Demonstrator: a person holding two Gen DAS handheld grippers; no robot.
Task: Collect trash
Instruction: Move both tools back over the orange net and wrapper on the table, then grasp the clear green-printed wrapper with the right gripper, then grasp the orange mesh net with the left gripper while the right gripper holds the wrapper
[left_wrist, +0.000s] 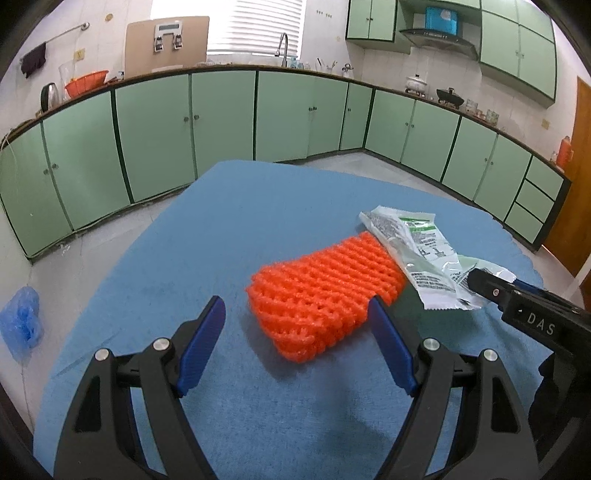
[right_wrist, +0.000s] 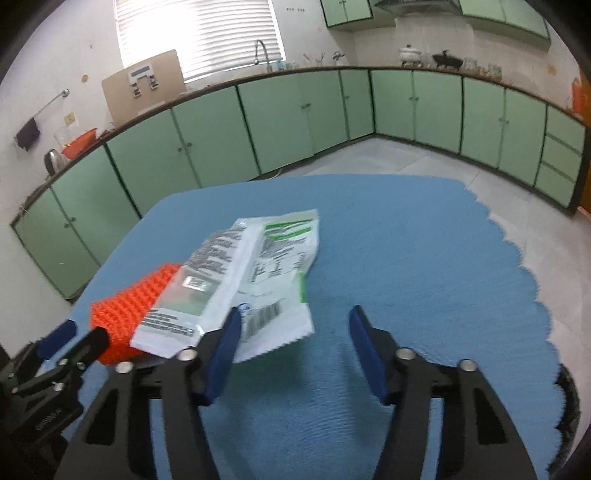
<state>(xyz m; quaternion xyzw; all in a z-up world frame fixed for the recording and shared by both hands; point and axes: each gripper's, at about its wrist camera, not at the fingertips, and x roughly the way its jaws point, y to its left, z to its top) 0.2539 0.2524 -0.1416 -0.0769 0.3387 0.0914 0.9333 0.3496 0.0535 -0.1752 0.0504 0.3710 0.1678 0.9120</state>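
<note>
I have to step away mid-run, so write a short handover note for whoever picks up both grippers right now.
Left gripper: open, holding nothing, its right finger against the orange foam mesh sleeve.
Right gripper: open, holding nothing, its left finger at the near edge of the white and green plastic wrapper.
Both pieces lie on the blue tablecloth; the wrapper overlaps the sleeve's far end.
Done: nothing collected yet.
Left: grasp both pieces and bin them; no bin is visible in either view.

Glossy plastic wrapper (left_wrist: 417, 254) (foam net (left_wrist: 321, 291)), matt cloth (left_wrist: 258, 206).
</note>
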